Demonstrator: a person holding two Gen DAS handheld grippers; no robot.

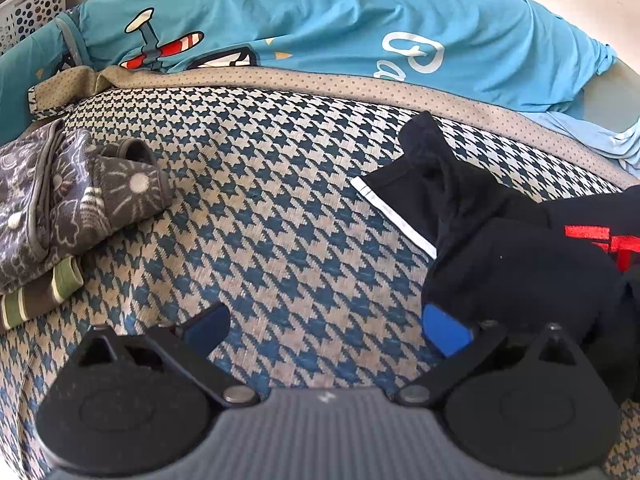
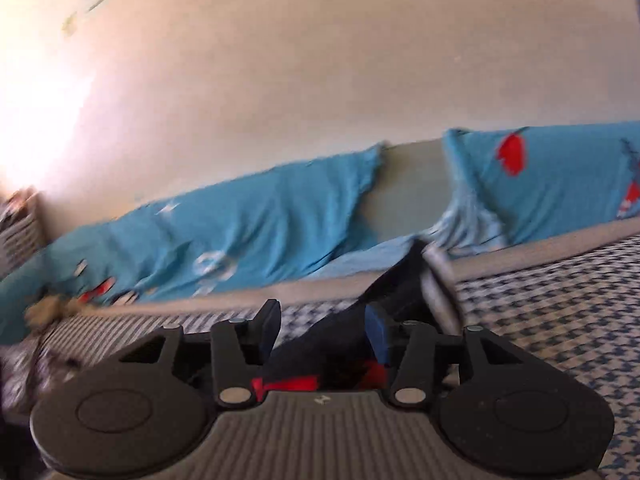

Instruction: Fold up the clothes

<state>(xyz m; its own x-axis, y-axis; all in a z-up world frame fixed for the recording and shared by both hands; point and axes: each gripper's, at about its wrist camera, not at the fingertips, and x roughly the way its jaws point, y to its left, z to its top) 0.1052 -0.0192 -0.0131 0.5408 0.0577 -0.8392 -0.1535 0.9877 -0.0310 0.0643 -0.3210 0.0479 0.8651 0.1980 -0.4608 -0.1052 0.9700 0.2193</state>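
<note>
A black garment with red print and a white label strip lies crumpled on the houndstooth bed cover, at the right of the left wrist view. My left gripper is open wide above the cover. Its right pad touches the garment's edge, and nothing sits between the fingers. In the blurred right wrist view, the black garment lies between the parted fingers of my right gripper. It rests against the right pad, and the left pad stands off it.
A stack of folded clothes, grey patterned cloth over striped green, sits at the left. Teal printed bedding runs along the back by the wall. A white perforated basket stands at the far left corner.
</note>
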